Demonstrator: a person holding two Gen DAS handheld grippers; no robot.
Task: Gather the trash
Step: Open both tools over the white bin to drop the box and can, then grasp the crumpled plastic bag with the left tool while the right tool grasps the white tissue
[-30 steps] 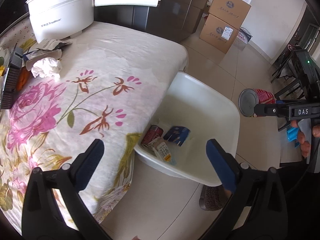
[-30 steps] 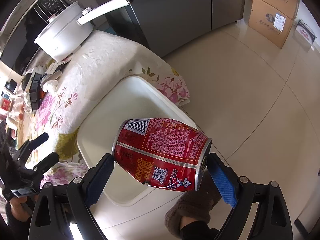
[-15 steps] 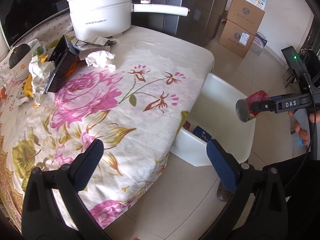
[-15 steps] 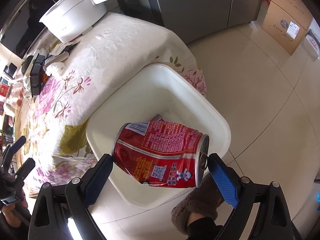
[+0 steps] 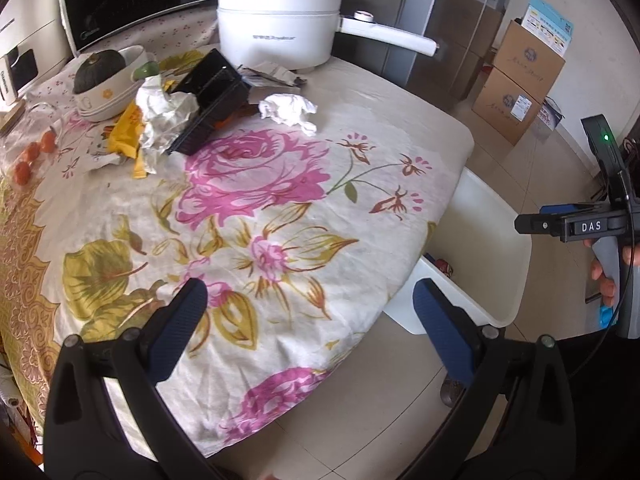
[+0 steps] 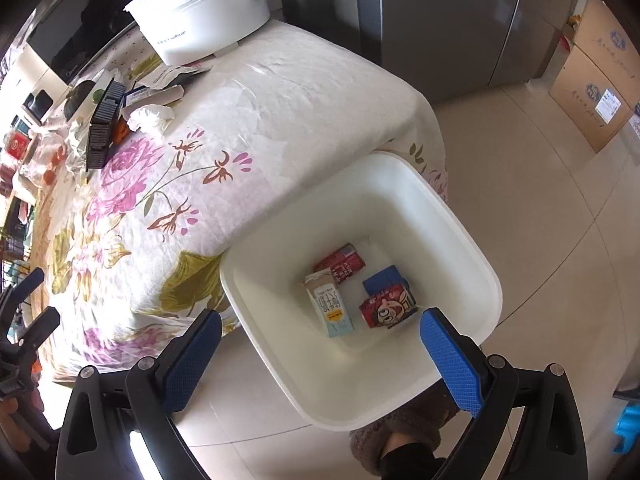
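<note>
The white bin (image 6: 460,240) stood on the floor against the corner of the worktop (image 5: 280,200), holding two red cans (image 6: 387,307), a pale carton (image 6: 330,308) and a blue pack (image 6: 382,278). Above the bin, the right gripper (image 6: 320,340) had its jaws opening wide with nothing between them; the left gripper (image 5: 310,308), over the worktop edge beside the bin, also had wide, empty jaws. Farther from the bin, crumpled tissue (image 5: 288,110), a black tray (image 5: 212,100) and yellow wrappers (image 5: 128,132) lay near a white pot (image 5: 280,20).
</note>
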